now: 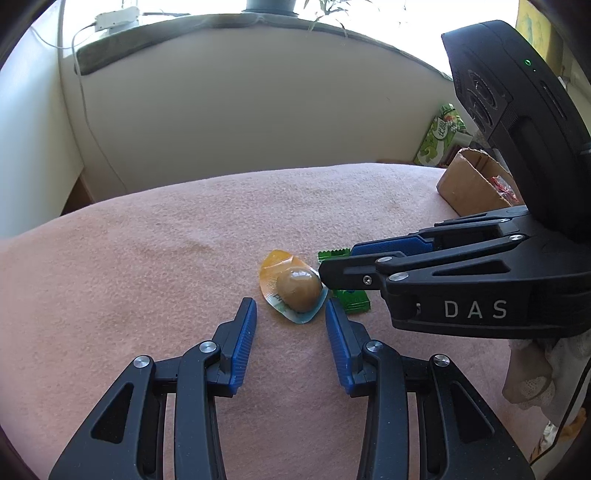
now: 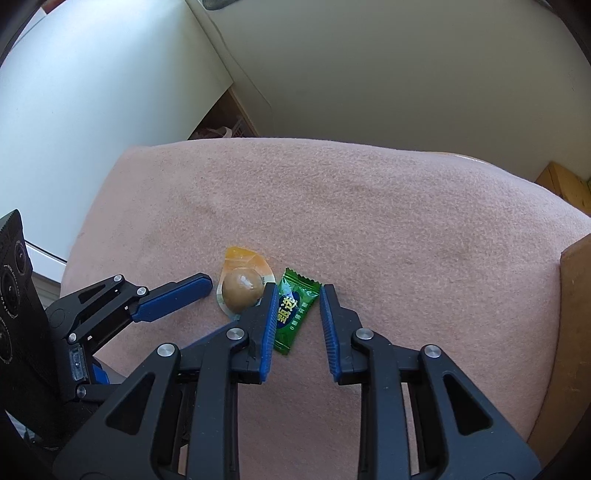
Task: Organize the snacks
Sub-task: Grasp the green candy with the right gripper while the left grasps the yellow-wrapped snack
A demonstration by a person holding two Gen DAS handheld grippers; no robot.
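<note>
Between the blue-padded fingers of the right claw [image 2: 297,288] lies a small green foil-wrapped candy [image 2: 293,314] with crimped ends; the fingers stand a little apart on either side of it and neither pad visibly presses the wrapper, so the candy is bracketed, not yet gripped. Just to that claw's left, touching its left finger, sits a brown egg-shaped snack sealed in a clear and orange plastic pouch [image 2: 242,291]. The left claw [image 1: 291,309] hovers over the near end of this pouch with its fingers moderately spread and empty, the pouch just ahead of its tips. Both snacks rest on a pink fleecy cloth covering the bench [image 1: 147,258]. Beyond the right claw, at the bench's far right corner, an open brown cardboard box [image 1: 467,181] shows red wrappers inside, so some sorting looks done; these two loose pieces appear to be what is left. Behind the box a green printed snack packet [image 1: 439,136] leans against a cream wall [image 1: 258,110]. Above the wall runs a bright window ledge with a white power adapter [image 1: 116,18] and its cord, and a dark plant pot.
</note>
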